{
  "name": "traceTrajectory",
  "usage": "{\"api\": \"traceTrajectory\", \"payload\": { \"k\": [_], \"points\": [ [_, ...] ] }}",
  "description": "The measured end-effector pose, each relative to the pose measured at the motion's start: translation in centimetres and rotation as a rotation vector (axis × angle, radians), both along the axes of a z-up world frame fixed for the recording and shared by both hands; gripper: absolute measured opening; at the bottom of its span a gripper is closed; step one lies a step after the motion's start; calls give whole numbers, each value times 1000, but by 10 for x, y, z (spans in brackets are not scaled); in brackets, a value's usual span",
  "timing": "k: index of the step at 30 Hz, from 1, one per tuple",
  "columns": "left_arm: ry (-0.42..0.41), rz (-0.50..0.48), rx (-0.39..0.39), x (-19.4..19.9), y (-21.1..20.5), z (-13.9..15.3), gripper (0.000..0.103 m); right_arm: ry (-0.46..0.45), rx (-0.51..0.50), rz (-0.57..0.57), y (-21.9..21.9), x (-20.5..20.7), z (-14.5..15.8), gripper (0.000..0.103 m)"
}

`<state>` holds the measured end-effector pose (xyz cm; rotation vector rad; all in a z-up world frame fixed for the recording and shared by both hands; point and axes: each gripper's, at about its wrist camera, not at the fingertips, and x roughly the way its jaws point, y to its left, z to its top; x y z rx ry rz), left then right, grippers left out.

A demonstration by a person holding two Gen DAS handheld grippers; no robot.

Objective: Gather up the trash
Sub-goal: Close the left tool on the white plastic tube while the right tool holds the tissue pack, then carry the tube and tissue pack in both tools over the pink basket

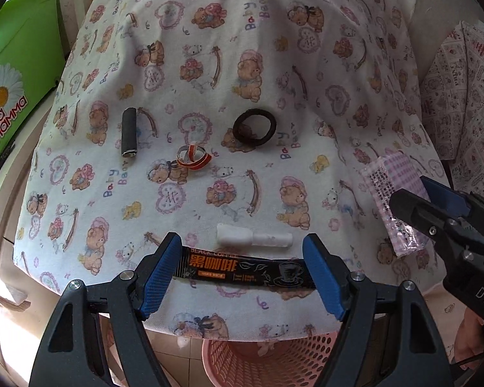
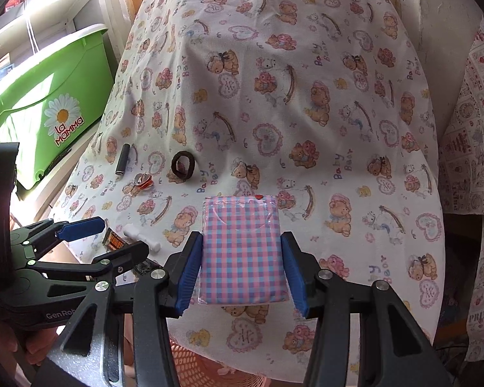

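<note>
A pink-and-blue checked tissue packet (image 2: 242,242) lies at the front of the bear-print cloth (image 2: 306,113), and my right gripper (image 2: 242,274) is shut on it, with a blue pad pressed against each side. My left gripper (image 1: 243,274) stands open over a black coffee sachet (image 1: 245,271), its pads at the sachet's two ends. A white plastic piece (image 1: 253,239) lies just beyond the sachet. Further back are a black cylinder (image 1: 129,133), a curled orange-and-white strip (image 1: 193,158) and a dark brown ring (image 1: 254,128). In the left wrist view the right gripper (image 1: 416,193) holds the packet (image 1: 384,187) at the right.
A pink mesh basket (image 1: 267,364) stands on the floor below the cloth's front edge. A green box (image 1: 19,74) with a daisy label sits to the left. Another printed cloth (image 2: 474,161) hangs at the right. A hand shows behind each gripper.
</note>
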<state>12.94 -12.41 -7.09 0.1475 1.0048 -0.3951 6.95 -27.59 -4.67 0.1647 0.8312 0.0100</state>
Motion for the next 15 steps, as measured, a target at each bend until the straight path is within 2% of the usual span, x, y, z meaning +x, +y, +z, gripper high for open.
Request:
{"api": "traceTrajectory", "payload": {
  "k": [6,9,15],
  "points": [
    [-29,-15,46,2,-11,-9,72,-1,9,-4,-2,1,2,51],
    [-25,-35,31,1,-16,-10,52,0,11,-1,-1,1,2,51],
    [-75,-15,22,-1,-16,-2,50,-2,3,-7,-3,-1,3,51]
  ]
}}
